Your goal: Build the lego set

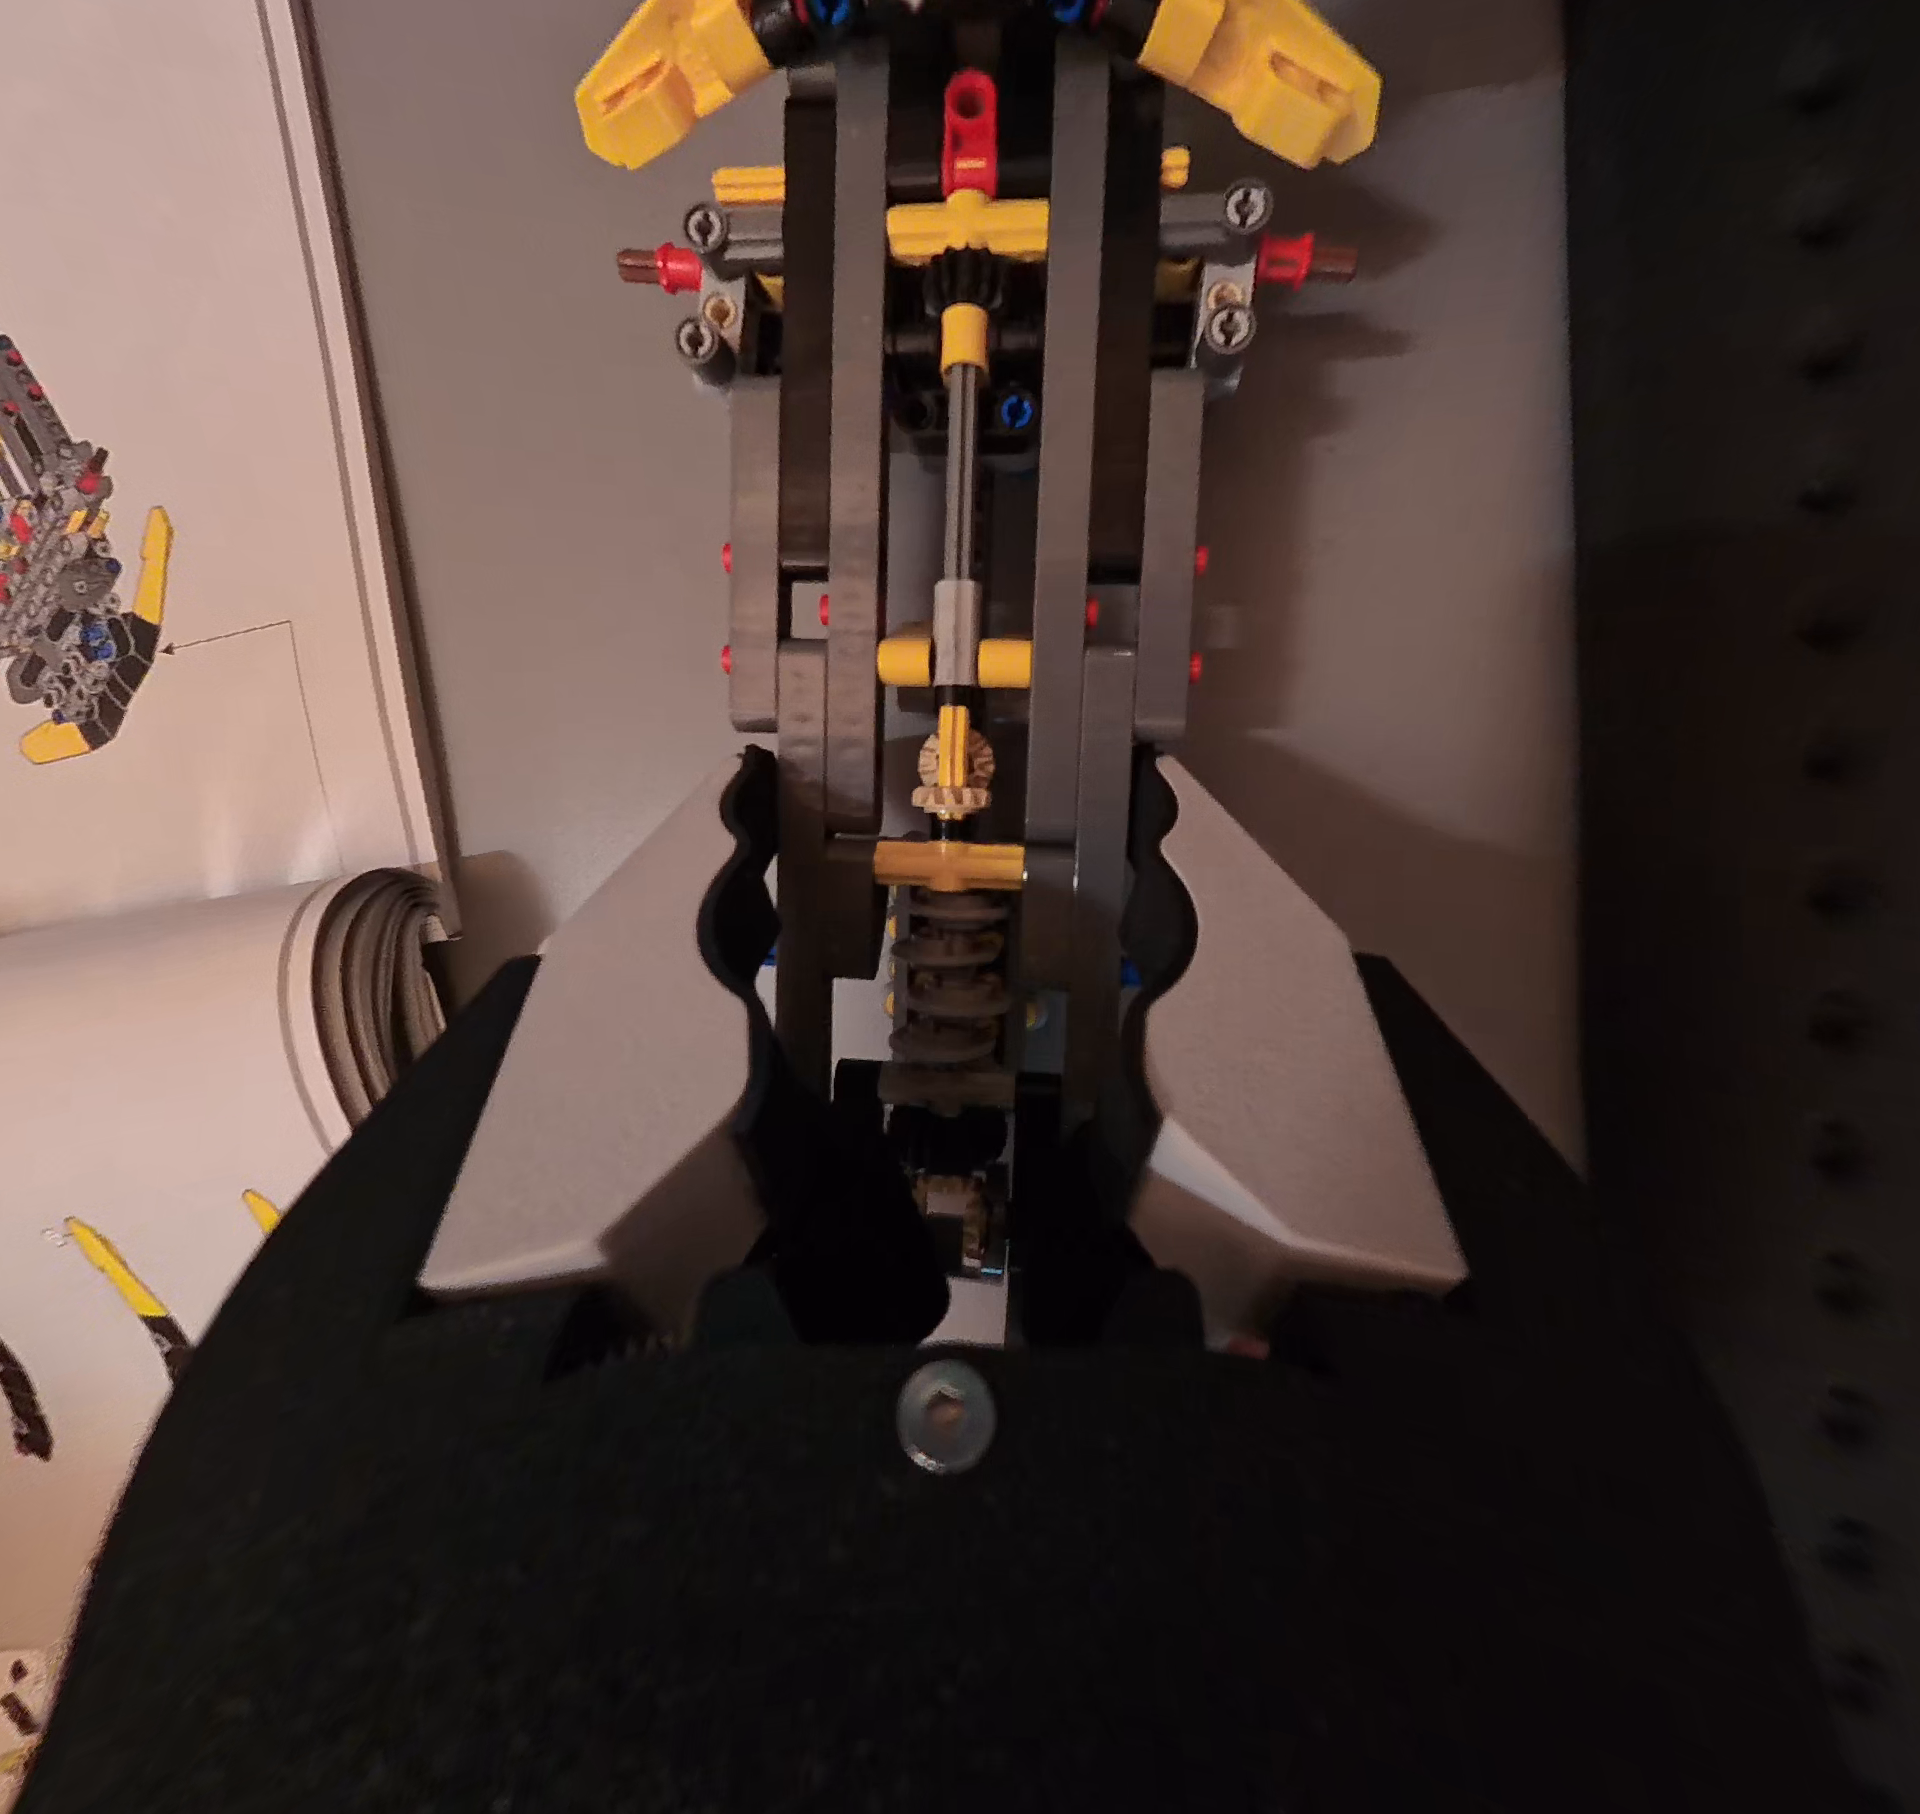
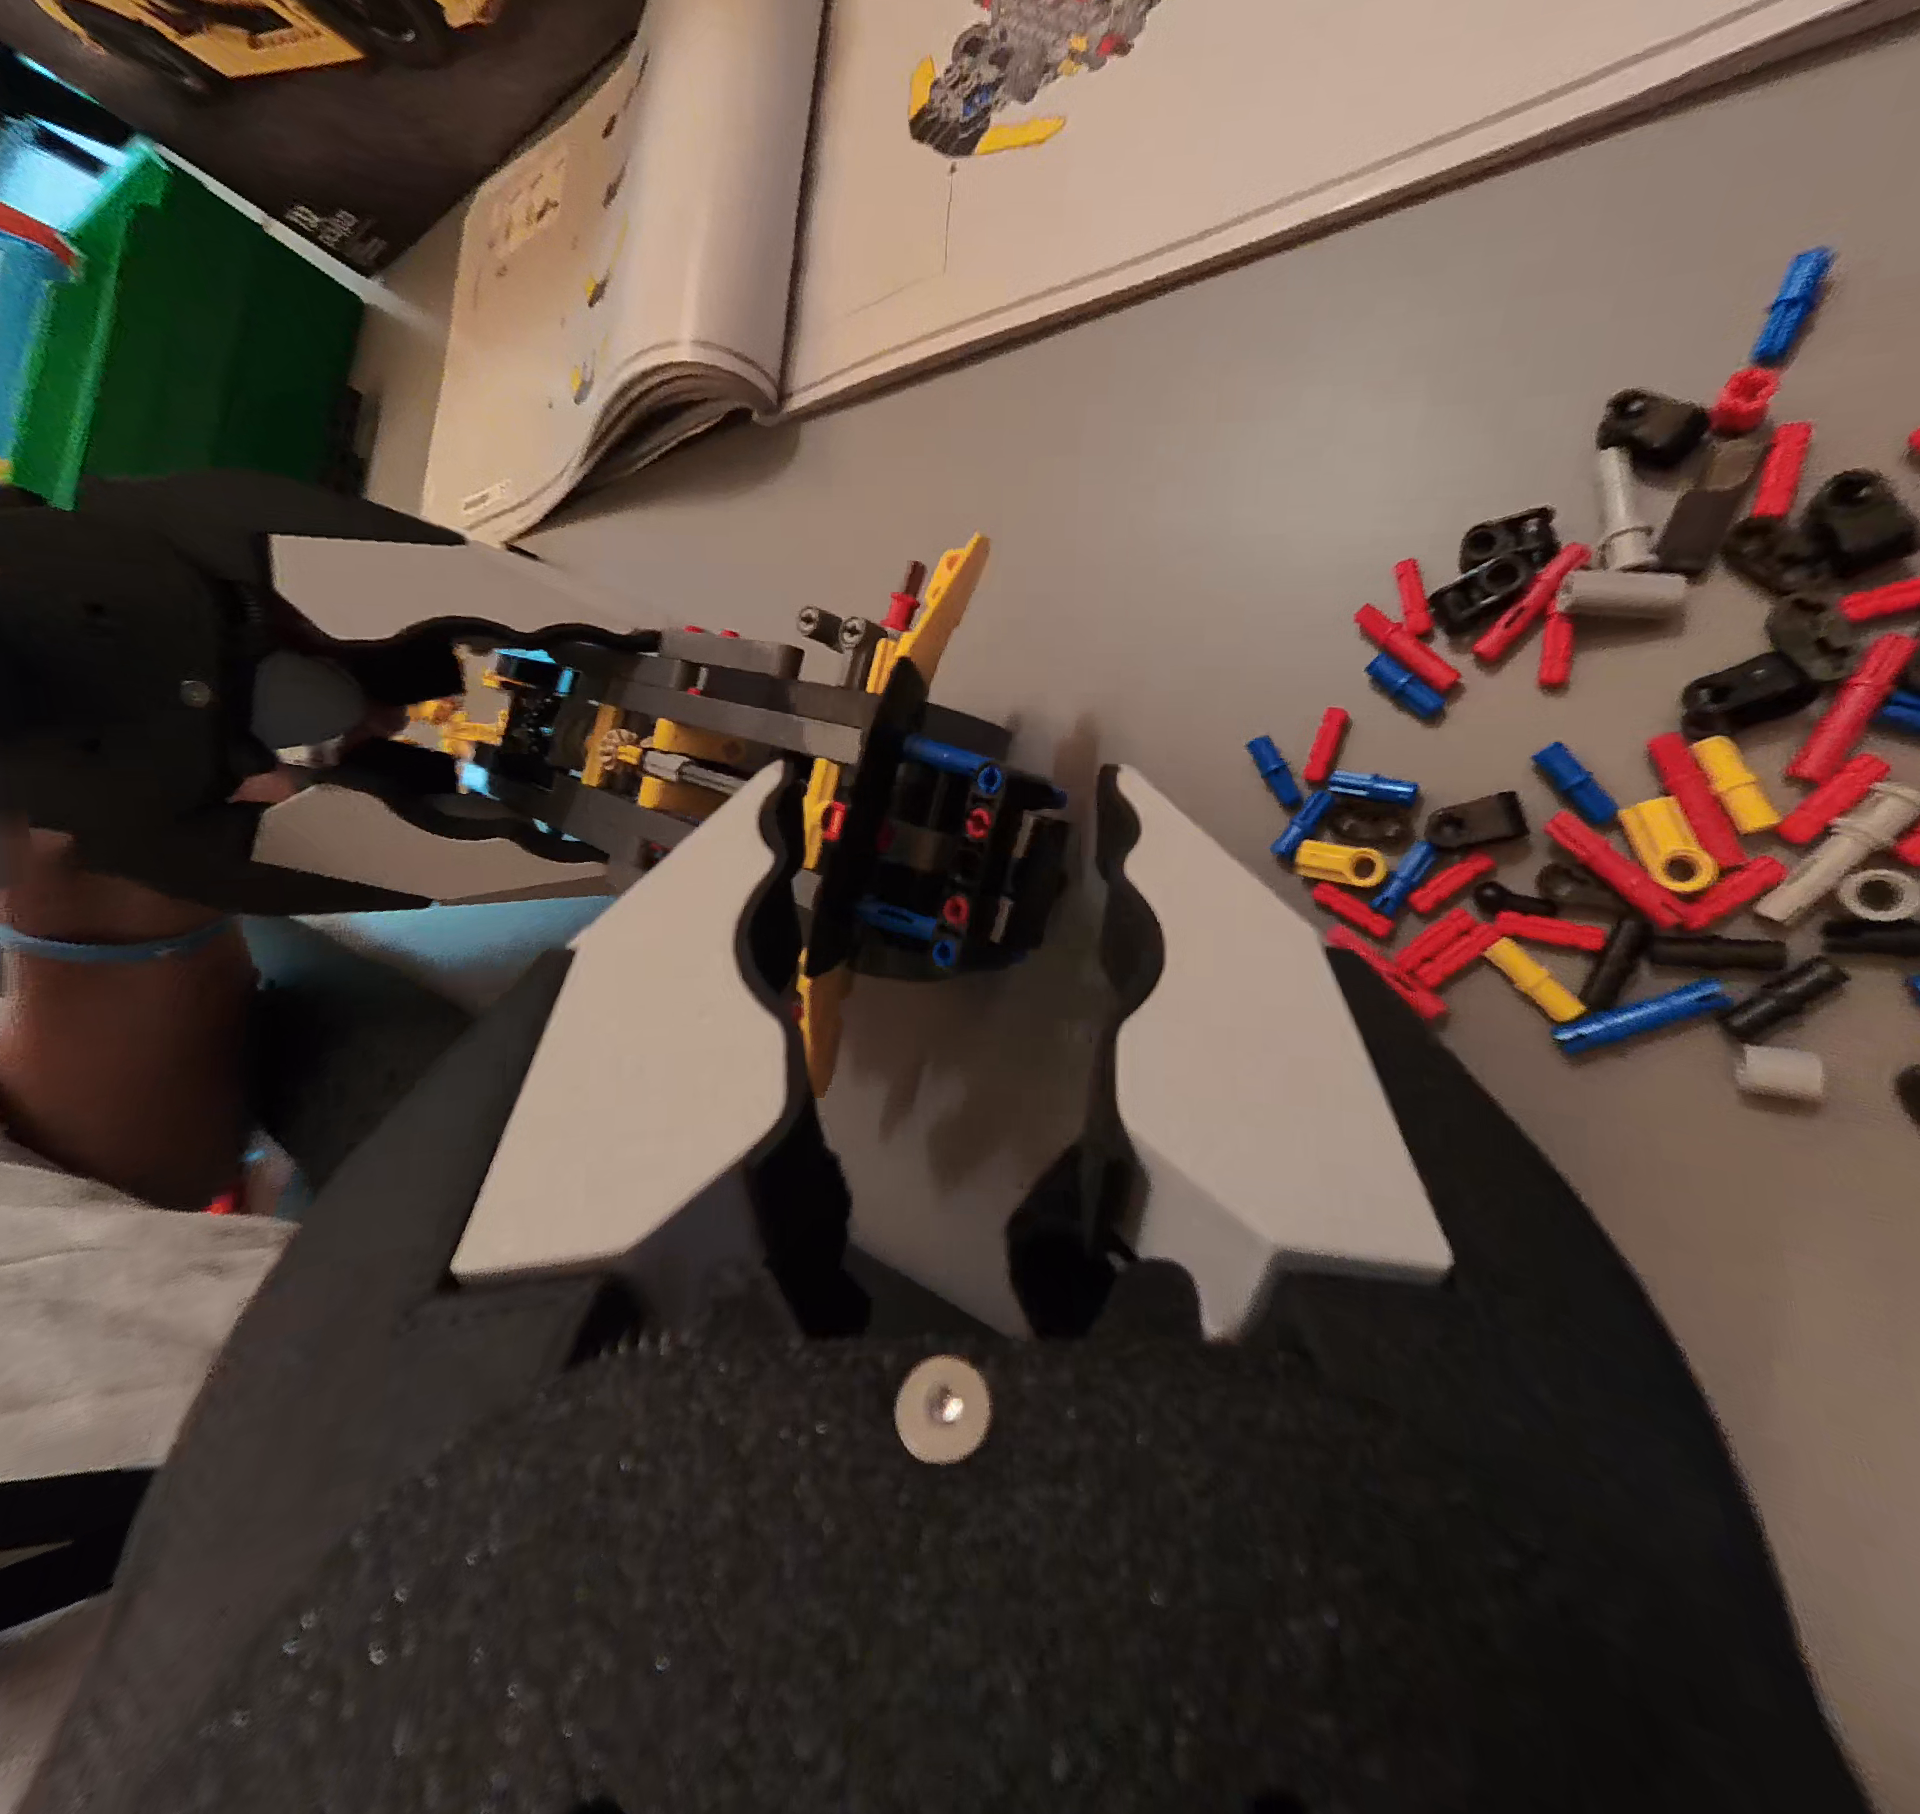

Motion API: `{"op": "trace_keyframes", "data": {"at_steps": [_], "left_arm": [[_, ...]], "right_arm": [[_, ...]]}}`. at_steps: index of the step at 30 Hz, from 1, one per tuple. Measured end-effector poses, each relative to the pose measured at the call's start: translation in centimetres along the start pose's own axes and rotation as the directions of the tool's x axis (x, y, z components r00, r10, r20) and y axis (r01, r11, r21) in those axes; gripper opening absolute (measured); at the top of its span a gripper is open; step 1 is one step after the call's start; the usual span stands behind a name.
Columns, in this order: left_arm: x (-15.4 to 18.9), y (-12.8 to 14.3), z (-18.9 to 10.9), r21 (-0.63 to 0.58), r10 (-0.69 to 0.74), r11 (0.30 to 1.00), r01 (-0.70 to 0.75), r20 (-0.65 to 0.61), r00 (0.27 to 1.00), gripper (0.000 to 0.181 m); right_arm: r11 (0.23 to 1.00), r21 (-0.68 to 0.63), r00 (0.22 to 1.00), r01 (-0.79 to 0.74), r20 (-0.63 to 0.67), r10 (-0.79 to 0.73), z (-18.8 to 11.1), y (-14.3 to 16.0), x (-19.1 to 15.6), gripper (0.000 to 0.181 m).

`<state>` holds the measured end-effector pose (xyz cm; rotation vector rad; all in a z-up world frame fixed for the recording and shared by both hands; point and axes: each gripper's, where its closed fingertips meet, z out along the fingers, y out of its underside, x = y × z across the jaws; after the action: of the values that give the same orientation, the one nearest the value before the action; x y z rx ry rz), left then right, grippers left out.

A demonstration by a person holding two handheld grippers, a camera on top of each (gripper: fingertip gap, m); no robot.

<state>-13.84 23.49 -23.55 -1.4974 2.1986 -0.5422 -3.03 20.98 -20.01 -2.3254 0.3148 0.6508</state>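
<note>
Chassis (image 2: 790, 725) work is what this looks like: the long grey, black and yellow frame lies on the grey bench (image 2: 1247, 538), just below the open manual (image 2: 1143, 154), with the loose pins (image 2: 1621, 829) well apart from its nose end. Left tongs (image 1: 951, 798) are clenched on the chassis at its tail, one finger on each side beam, so the drive shaft and its spring run straight out between them. Right tongs (image 2: 940, 808) stand released, empty, fingers spread on either side of the black nose block with its blue and red pins; one finger overlaps the yellow wing, though I cannot tell whether it touches. To do this step well, I would judge, the left grip should hold firm and level while the right closes squarely on the block, not on the thin wing, which could pop loose. Left tool lies along the chassis, nearly flat to the bench; right tool comes in across the nose from the near side, tilted down.
</note>
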Motion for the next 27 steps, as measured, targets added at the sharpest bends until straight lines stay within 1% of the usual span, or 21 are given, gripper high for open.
{"op": "trace_keyframes", "data": {"at_steps": [2, 4, 6, 9, 11, 13, 14, 15, 17, 19, 20, 23, 25, 27], "left_arm": [[0.0, 0.0, 0.0, 0.000, -0.002, 1.000, 0.002, 0.001, 1.000, 0.065], [0.0, 0.0, 0.0, -0.009, 0.000, 1.000, 0.000, 0.011, 1.000, 0.065], [0.0, -0.1, 0.0, -0.021, -0.002, 1.000, 0.003, 0.034, 0.999, 0.065], [0.2, 0.0, -0.1, -0.037, -0.031, 0.999, 0.034, 0.076, 0.997, 0.065], [0.5, 0.1, -0.2, -0.050, -0.050, 0.997, 0.056, 0.110, 0.993, 0.065], [1.0, 0.2, -0.3, -0.061, -0.049, 0.996, 0.058, 0.144, 0.988, 0.065], [1.2, 0.3, -0.4, -0.070, -0.044, 0.996, 0.055, 0.155, 0.987, 0.065], [1.4, 0.4, -0.5, -0.084, -0.042, 0.995, 0.056, 0.160, 0.986, 0.065], [1.9, 0.8, -0.8, -0.121, -0.059, 0.990, 0.079, 0.156, 0.986, 0.065], [2.3, 1.3, -1.3, -0.163, -0.122, 0.976, 0.147, 0.156, 0.980, 0.065], [2.5, 1.6, -1.5, -0.188, -0.141, 0.967, 0.171, 0.162, 0.977, 0.065], [3.4, 2.3, -2.0, -0.249, -0.142, 0.951, 0.181, 0.166, 0.976, 0.065], [3.9, 2.4, -2.1, -0.279, -0.143, 0.943, 0.183, 0.158, 0.977, 0.065], [4.2, 2.5, -2.2, -0.307, -0.145, 0.933, 0.187, 0.156, 0.977, 0.065]], "right_arm": [[0.998, 0.001, 0.995, 0.070, -0.067, -0.070, -0.6, -0.2, 0.2, 0.054], [0.993, 0.014, 0.990, 0.121, -0.076, -0.120, -1.0, -0.4, -0.9, 0.048], [0.989, 0.005, 0.986, 0.151, -0.075, -0.150, -0.9, 0.1, -1.8, 0.044], [0.984, -0.034, 0.982, 0.174, -0.068, -0.176, 0.0, 1.4, -2.2, 0.030], [0.983, -0.036, 0.982, 0.180, -0.042, -0.182, 0.3, 1.9, -2.3, 0.010], [0.987, -0.008, 0.987, 0.162, 0.022, -0.161, 0.3, 2.0, -2.5, 0.006], [0.992, -0.010, 0.988, 0.130, 0.089, -0.128, 0.3, 2.3, -2.8, 0.006], [0.996, -0.013, 0.979, 0.092, 0.187, -0.087, 0.2, 2.6, -3.4, 0.006], [1.000, 0.018, 0.936, -0.016, 0.352, 0.008, -0.6, 2.3, -4.1, 0.006], [0.996, 0.023, 0.868, -0.087, 0.493, 0.065, -1.6, 2.1, -4.7, 0.006], [0.994, 0.028, 0.846, -0.104, 0.528, 0.073, -2.0, 2.0, -4.7, 0.006], [0.994, 0.071, 0.845, -0.084, 0.533, 0.034, -2.0, 2.3, -3.6, 0.006], [0.990, 0.075, 0.805, -0.118, 0.591, 0.051, -2.4, 1.8, -3.9, 0.006], [0.991, 0.076, 0.793, -0.113, 0.608, 0.044, -2.5, 1.7, -4.1, 0.006]]}}
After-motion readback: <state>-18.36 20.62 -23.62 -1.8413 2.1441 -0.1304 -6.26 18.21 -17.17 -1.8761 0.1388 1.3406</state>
